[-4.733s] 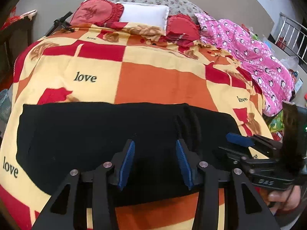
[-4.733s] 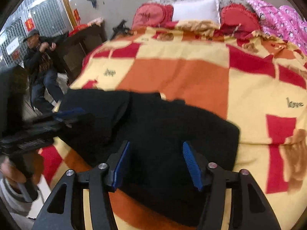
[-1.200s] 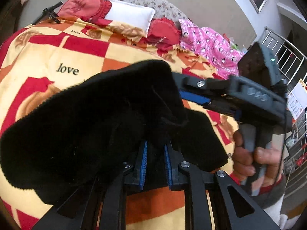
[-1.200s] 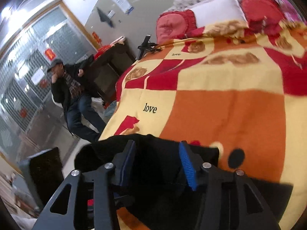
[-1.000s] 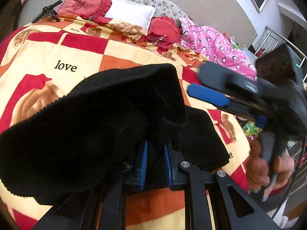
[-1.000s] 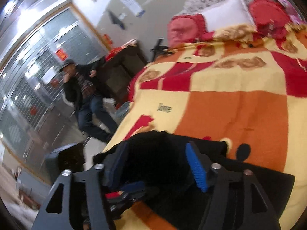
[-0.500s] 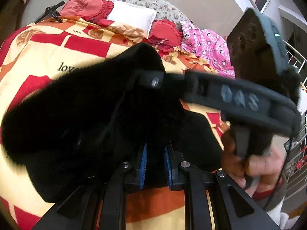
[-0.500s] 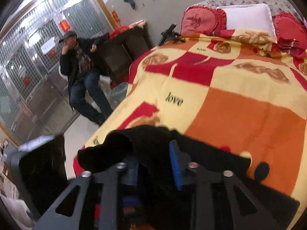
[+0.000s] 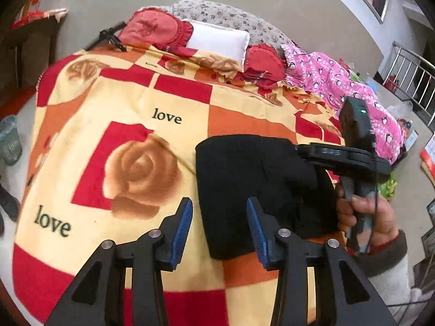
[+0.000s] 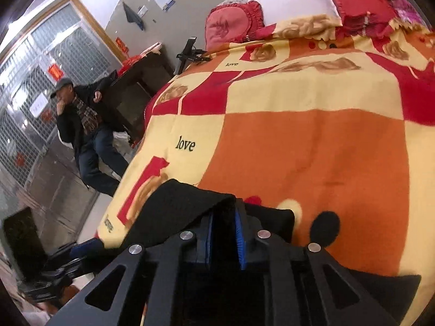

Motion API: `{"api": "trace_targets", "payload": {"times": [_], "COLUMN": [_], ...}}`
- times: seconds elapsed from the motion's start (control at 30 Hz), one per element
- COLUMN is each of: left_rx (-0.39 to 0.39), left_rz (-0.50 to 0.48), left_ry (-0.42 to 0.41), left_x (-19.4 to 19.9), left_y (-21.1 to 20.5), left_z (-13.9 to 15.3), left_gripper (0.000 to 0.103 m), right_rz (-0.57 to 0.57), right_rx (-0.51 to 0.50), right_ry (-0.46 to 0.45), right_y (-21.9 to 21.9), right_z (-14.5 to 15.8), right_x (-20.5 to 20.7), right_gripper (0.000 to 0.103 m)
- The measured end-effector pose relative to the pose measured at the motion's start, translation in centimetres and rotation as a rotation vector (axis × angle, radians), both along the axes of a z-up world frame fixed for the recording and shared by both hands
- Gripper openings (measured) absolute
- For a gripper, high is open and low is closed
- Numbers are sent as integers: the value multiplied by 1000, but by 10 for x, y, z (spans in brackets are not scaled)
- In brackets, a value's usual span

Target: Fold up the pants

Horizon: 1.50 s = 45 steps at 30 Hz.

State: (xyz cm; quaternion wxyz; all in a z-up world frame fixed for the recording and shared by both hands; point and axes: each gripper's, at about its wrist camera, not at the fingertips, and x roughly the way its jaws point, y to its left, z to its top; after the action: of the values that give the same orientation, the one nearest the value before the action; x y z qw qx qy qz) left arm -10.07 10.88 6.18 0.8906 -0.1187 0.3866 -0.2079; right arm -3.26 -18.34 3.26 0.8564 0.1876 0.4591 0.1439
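Observation:
The black pants (image 9: 252,184) lie folded into a compact stack on the checked red, orange and yellow blanket (image 9: 130,125), near the bed's front right. My left gripper (image 9: 218,226) is open and empty, just in front of the stack's left edge. My right gripper (image 10: 224,235) is shut on a fold of the black pants (image 10: 185,209) and holds it over the stack. In the left wrist view the right gripper's body (image 9: 345,160) reaches in from the right over the pants.
Red cushions (image 9: 155,30), a white pillow (image 9: 217,40) and a pink penguin-print cloth (image 9: 348,87) lie at the head and right side of the bed. A man (image 10: 81,125) sits by a dark cabinet (image 10: 136,87) beyond the bed's left side.
My left gripper has let go of the pants and opened, drawing back to the left. My right gripper closed on the fold and laid it over to the right, so the stack is narrower.

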Motion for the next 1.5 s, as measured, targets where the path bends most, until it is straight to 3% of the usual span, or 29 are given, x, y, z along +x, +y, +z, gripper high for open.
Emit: {"api": "trace_targets", "payload": {"times": [0.2,0.27,0.4,0.5,0.7,0.97,1.17,1.23,1.3,1.37,1.4,1.43,1.5], "left_rx": [3,9,43,26,23,101,222,246,304,347,336,298,180], "left_rz": [-78,-112,-115,-110,-47,-167,-197,-215,-238,-241,-235,-242,-242], "left_ry": [18,8,-7,9,-15,-83,-159,-184,-193,-188,-177,-155,-102], "left_x": [7,6,19,27,16,-25,-36,-35,-32,-26,-23,-18,-5], "left_y": [-33,-48,-61,-56,-39,-48,-67,-77,-91,-99,-100,-98,-87], "left_z": [-8,-10,-16,-22,-14,-5,-2,-3,-9,-14,-14,-13,-9], "left_gripper": [40,40,40,40,40,42,52,64,65,52,28,18,10], "right_rz": [-40,-45,-20,6,-1,-19,-43,-46,-38,-25,-25,-24,-15], "right_rx": [40,54,64,71,75,107,105,110,104,98,93,90,83], "right_ry": [-31,-40,-33,-9,14,13,13,17,16,10,7,3,-1], "right_y": [-15,-20,-17,-9,-7,-14,-27,-30,-29,-29,-29,-29,-28], "right_z": [21,26,28,22,11,10,12,11,11,12,12,13,14], "right_x": [-26,-36,-46,-45,-39,-47,-59,-61,-63,-64,-66,-67,-67], "right_gripper": [52,59,61,72,73,72,72,72,72,72,69,68,63]}}
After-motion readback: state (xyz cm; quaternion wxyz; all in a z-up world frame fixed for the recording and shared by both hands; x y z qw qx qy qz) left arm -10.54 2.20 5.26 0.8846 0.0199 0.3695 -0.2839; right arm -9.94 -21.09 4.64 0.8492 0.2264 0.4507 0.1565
